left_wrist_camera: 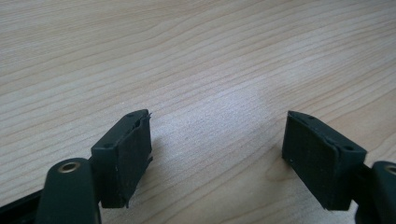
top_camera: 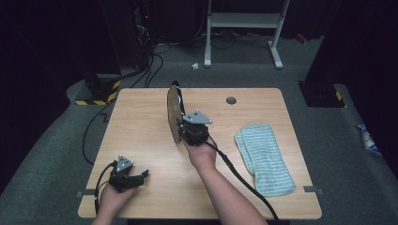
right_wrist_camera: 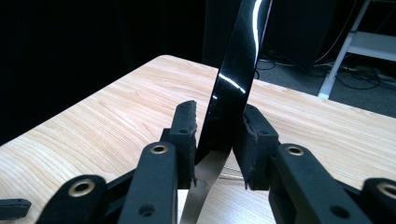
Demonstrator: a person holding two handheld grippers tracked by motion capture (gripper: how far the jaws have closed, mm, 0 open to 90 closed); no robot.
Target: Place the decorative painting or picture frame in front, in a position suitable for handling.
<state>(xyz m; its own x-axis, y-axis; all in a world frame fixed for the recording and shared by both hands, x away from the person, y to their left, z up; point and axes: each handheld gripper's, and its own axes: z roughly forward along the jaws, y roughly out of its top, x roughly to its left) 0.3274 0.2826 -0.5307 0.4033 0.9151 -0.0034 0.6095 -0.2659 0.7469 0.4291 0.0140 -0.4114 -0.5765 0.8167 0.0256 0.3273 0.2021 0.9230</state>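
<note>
The right gripper holds a round flat disc, brown on the face seen from above and glossy black along the edge seen in the right gripper view. The disc stands on edge over the middle of the table, its lower rim at or just above the surface; contact cannot be confirmed. The jaws are narrow and closed on the disc's lower edge, one pad on each face.

The left gripper rests well to the near-left of the disc, jaws wide with nothing between them, bare wood beneath.

A folded striped cloth lies to the right of the disc, apart from it.

Risks, as judged:
- The grip takes only a small part near the rim. A tall disc held low is likely to pivot between the pads and swing sideways.
- The glossy surface offers little friction; any loosening could let the disc slide out and drop on edge, then roll toward the table's far side.
- A sideways wrist turn could strike the rim on the table and lever it free.
- The left gripper stands too far away to steady the disc.
</note>
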